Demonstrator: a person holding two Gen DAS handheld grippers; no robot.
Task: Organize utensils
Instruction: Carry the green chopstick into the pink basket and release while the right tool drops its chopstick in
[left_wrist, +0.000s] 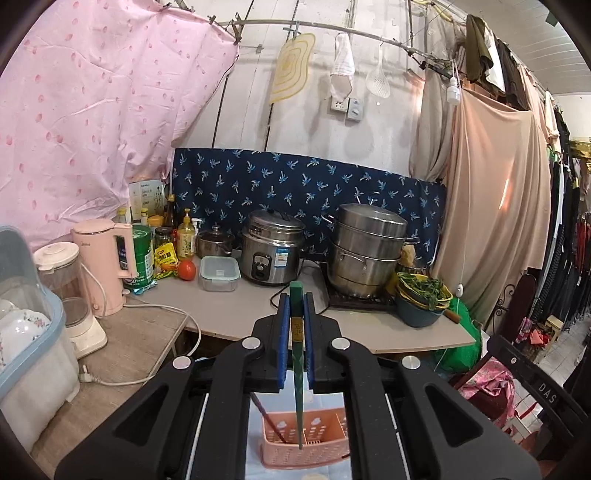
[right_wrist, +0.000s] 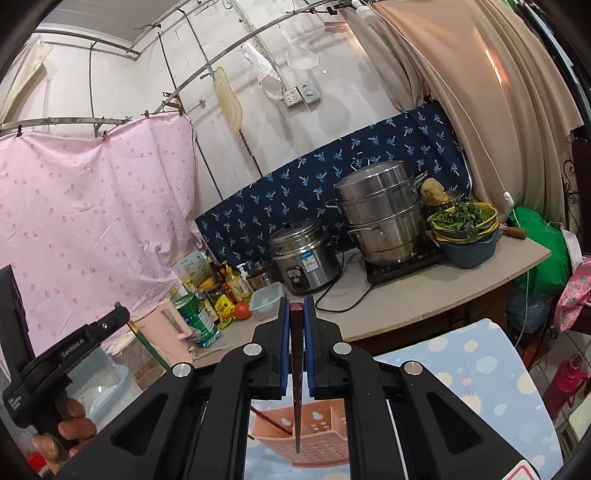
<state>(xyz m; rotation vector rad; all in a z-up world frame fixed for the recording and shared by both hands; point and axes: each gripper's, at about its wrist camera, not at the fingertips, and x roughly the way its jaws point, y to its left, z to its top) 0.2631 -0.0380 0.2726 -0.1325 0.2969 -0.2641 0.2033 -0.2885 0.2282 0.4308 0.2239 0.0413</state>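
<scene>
My left gripper (left_wrist: 296, 299) is shut on a green chopstick (left_wrist: 297, 373), whose thin end hangs down over the pink perforated utensil basket (left_wrist: 317, 448). In the right wrist view my right gripper (right_wrist: 296, 304) is shut on a dark red chopstick (right_wrist: 297, 398) that points down above the same pink basket (right_wrist: 317, 439). A dark red chopstick (left_wrist: 267, 421) stands tilted in the basket's left compartment, the same red chopstick (right_wrist: 269, 421) showing from the right. The left gripper's body (right_wrist: 74, 347), held by a hand (right_wrist: 70, 432), shows at the left edge with its green chopstick (right_wrist: 149, 347).
The counter (left_wrist: 236, 310) carries a rice cooker (left_wrist: 271, 251), a steel steamer pot (left_wrist: 365, 251), a bowl of greens (left_wrist: 421, 299), a pink kettle (left_wrist: 105, 258), bottles and a lidded box (left_wrist: 218, 274). A dish rack (left_wrist: 26, 317) stands at left. The basket rests on a dotted cloth (right_wrist: 461, 373).
</scene>
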